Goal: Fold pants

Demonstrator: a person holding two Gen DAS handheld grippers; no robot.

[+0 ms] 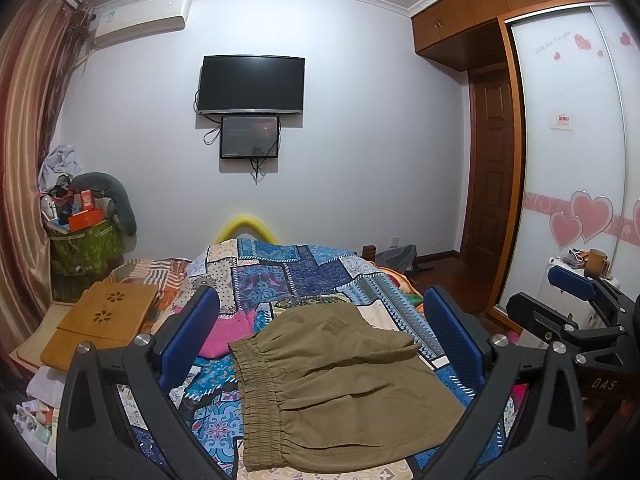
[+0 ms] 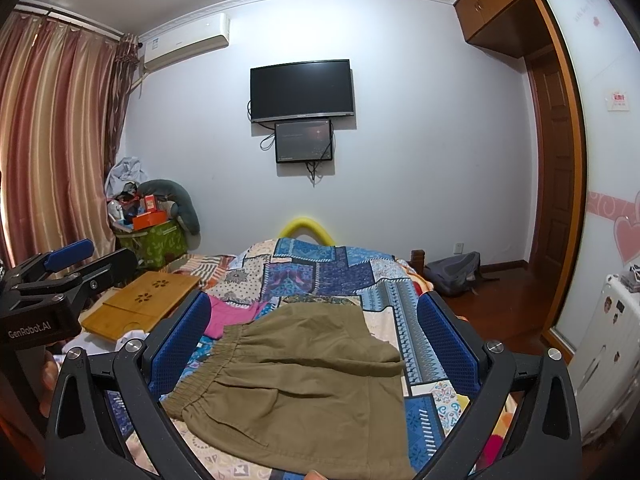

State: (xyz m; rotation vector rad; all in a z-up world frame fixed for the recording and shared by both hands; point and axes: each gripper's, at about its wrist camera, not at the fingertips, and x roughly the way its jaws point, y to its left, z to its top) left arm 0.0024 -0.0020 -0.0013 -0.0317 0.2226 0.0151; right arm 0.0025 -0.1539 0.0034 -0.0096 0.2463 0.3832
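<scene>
Khaki pants (image 1: 340,376) lie folded on the patchwork quilt (image 1: 280,276) in the lower middle of the frame — left tool (image 1: 320,344) and right tool (image 2: 312,344) both spread wide above them, gripping nothing.

Left gripper (image 1: 320,312), right gripper (image 2: 316,312) apparently both spread, empty.

you have one pair of olive pants (image 1: 340,376) on one patchwork quilt (image 1: 280,276). two grippers: left gripper (image 1: 324,320), right gripper (image 2: 316,320), each with two blue pads. one pink garment (image 1: 232,332) near left. one bamboo lap tray (image 1: 100,320) at left. two wall screens: one tv (image 1: 252,84), one smaller screen (image 1: 250,138). one air conditioner (image 1: 140,20). one grey backpack (image 2: 456,276) far right.
</scene>
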